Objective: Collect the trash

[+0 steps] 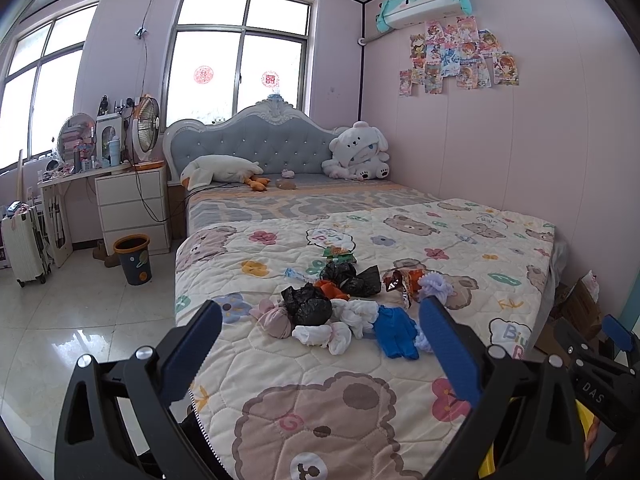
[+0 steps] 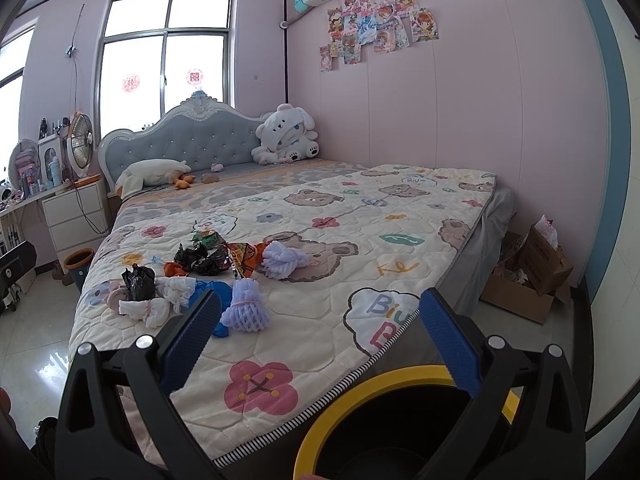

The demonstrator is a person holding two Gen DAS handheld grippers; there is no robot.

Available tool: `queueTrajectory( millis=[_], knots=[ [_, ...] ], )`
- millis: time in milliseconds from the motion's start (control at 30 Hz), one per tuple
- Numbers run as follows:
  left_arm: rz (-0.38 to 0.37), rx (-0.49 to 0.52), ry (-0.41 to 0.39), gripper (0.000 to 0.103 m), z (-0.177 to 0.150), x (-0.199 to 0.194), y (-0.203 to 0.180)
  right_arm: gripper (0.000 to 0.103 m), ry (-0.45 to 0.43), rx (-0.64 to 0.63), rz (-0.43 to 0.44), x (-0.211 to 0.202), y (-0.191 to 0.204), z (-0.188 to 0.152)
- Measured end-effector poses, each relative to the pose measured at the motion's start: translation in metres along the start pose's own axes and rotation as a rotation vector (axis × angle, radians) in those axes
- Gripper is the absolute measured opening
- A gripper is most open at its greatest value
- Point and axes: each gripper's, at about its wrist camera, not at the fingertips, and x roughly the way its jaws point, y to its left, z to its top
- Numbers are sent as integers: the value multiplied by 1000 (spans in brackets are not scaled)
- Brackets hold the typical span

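Observation:
A heap of trash lies on the bear-print quilt [image 1: 320, 412] near the foot of the bed. In the left wrist view it holds crumpled black bags [image 1: 306, 304], a blue glove [image 1: 396, 332], white wads [image 1: 336, 334], a shiny snack wrapper [image 1: 402, 280] and a purple foam net [image 1: 438, 286]. My left gripper [image 1: 320, 344] is open, just short of the heap and holding nothing. In the right wrist view my right gripper [image 2: 320, 340] is open and empty over the quilt's corner. A purple foam net [image 2: 246, 306] lies ahead of its left finger. A yellow-rimmed black bin [image 2: 384, 380] sits below.
An orange-rimmed waste bin [image 1: 133, 258] stands on the tiled floor left of the bed, by a white nightstand [image 1: 132, 204] and a suitcase [image 1: 24, 244]. Open cardboard boxes [image 2: 528, 280] sit between bed and right wall. Plush toys [image 1: 358, 152] lie at the headboard.

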Motion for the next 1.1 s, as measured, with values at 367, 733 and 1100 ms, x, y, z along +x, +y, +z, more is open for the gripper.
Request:
queueTrajectory(
  millis=[367,733,1100],
  knots=[
    [0,2,3,95,0,0,-1,95,1,5,3,3,4,2],
    [17,-27,93,95,-1,37,17,95,25,-3,11,29,5,9],
    [32,-35,222,95,-8,109,56,95,205,-94,157,115,40,10]
  ],
)
